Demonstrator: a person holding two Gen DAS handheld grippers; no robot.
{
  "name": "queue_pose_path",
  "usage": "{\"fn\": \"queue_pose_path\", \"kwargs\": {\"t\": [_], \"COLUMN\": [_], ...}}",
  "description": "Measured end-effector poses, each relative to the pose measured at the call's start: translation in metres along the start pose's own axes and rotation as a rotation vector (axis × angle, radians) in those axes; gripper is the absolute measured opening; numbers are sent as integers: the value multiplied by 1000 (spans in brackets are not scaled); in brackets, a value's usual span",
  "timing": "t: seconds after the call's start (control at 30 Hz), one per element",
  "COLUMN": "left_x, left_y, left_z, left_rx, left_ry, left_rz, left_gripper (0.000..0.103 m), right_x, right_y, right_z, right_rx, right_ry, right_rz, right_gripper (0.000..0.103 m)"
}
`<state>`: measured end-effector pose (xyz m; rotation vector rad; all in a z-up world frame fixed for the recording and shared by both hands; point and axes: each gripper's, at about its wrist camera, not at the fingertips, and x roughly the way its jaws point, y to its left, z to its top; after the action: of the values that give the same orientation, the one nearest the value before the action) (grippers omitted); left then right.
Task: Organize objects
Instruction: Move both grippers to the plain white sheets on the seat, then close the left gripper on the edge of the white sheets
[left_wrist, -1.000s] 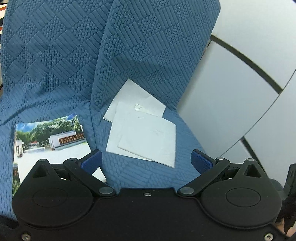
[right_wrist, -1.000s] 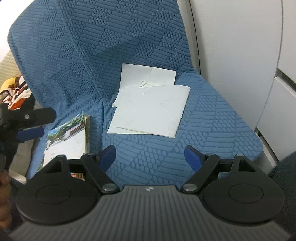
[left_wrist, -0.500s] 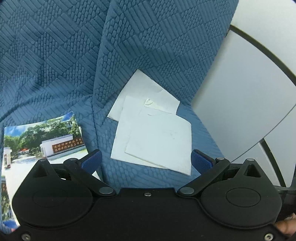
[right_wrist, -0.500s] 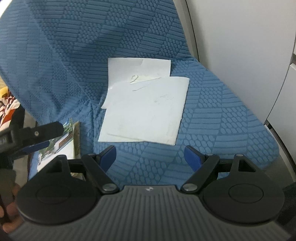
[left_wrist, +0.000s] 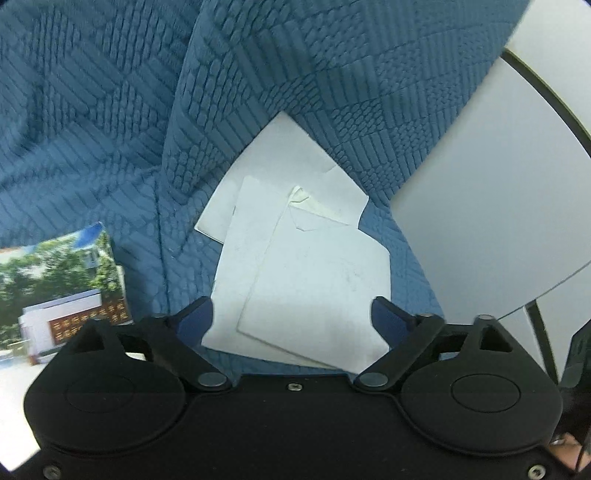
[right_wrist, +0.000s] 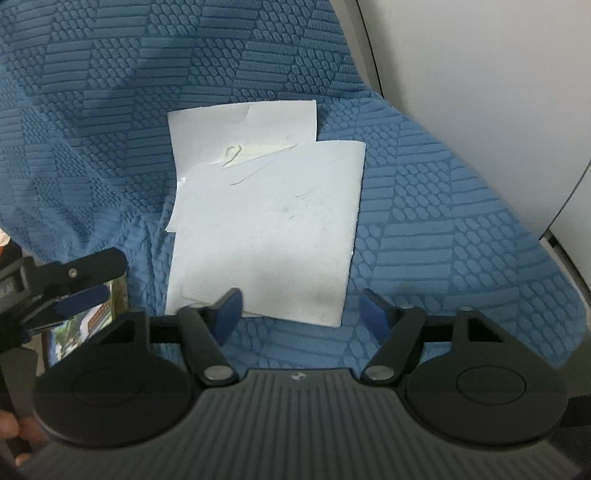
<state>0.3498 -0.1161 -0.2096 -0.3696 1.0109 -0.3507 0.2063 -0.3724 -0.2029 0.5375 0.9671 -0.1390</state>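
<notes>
Seat: a chair (right_wrist: 443, 229) covered in blue textured fabric is being viewed from above by both wrist cameras.
Papers: a loose pile of white sheets (right_wrist: 266, 229) is being carried by the seat cushion; the sheets are overlapping, with the rearmost one (right_wrist: 258, 125) lying against the foot of the backrest and a torn or folded corner showing where the sheets meet.
Papers in left view: the same white sheets (left_wrist: 306, 280) are being seen with their near edge between the blue pads.
Booklet: a booklet with a photo cover (left_wrist: 62, 291), showing trees and a low white wall with red lettering, is being seen on the seat to the left of the sheets, apart from them; the view of it is blurred.
Left gripper (left_wrist: 291, 317): its jaws are being closed, though they are standing fairly wide; nothing is being gripped, and the pads are hanging above the near part of the sheets.
Right gripper (right_wrist: 299, 314): its jaws are being closed from a middling gap; nothing is being pressed between the pads, which are framing the near edge of the sheets.
Surroundings: pale cabinet panels (right_wrist: 461, 74) are being seen just beside the chair on its right.
</notes>
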Motion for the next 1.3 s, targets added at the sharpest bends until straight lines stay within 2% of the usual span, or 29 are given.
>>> {"fn": "queue_pose_path", "kwargs": {"t": [0.07, 0.13, 0.27, 0.6, 0.77, 1.0, 1.07, 1.2, 1.3], "left_x": [9, 17, 29, 60, 65, 67, 67, 70, 69], "left_y": [10, 19, 31, 31, 27, 25, 28, 34, 33], "left_z": [5, 9, 11, 5, 7, 8, 8, 4, 1], "left_rx": [-36, -72, -123, -80, -70, -91, -123, -204, -210], "left_ry": [21, 37, 60, 131, 123, 136, 151, 202, 201], "left_rz": [-31, -60, -88, -21, -19, -63, -93, -174, -163], "left_gripper": [69, 62, 46, 46, 46, 54, 56, 56, 48], "right_x": [7, 13, 24, 44, 49, 49, 49, 48, 48], "right_y": [0, 0, -1, -2, -1, -3, -4, -9, -16], "right_z": [3, 5, 11, 17, 16, 14, 13, 12, 13], "right_rx": [-7, -20, -18, -17, -25, -8, -1, 36, 84], "right_ry": [4, 5, 7, 26, 34, 27, 24, 23, 25], "right_rz": [-16, -22, -20, -44, -49, -38, -31, -5, 24], "right_gripper": [53, 41, 26, 26, 25, 25, 25, 25, 25]}}
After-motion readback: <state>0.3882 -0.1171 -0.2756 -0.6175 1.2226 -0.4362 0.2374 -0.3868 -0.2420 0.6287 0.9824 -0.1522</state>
